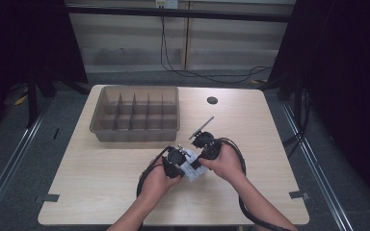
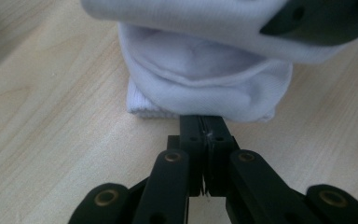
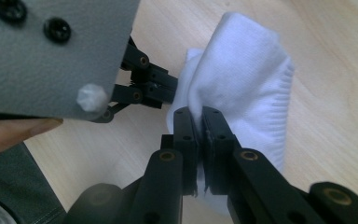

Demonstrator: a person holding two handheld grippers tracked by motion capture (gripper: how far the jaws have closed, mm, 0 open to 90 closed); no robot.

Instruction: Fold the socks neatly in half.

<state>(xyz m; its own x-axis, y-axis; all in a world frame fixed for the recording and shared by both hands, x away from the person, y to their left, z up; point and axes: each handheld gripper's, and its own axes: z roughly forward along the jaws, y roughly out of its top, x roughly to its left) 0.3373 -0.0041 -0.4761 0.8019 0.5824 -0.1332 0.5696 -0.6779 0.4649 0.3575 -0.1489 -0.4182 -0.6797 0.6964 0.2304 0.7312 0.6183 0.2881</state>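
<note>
High view: hands meet at the table's [image 1: 101, 192] near edge, sock [image 1: 192, 169] between the grippers.

Left gripper [image 2: 200, 122] view: closed jaws pinch the sock's [image 2: 205, 79] hem at 12 o'clock.

Right gripper [image 3: 200, 114] view: closed jaws nip its fold; sock [image 3: 242, 88] runs toward 1 o'clock.

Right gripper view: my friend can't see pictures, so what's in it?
The right gripper pinches a white sock over a pale wooden table. The left gripper grips the sock from the other side.
</note>
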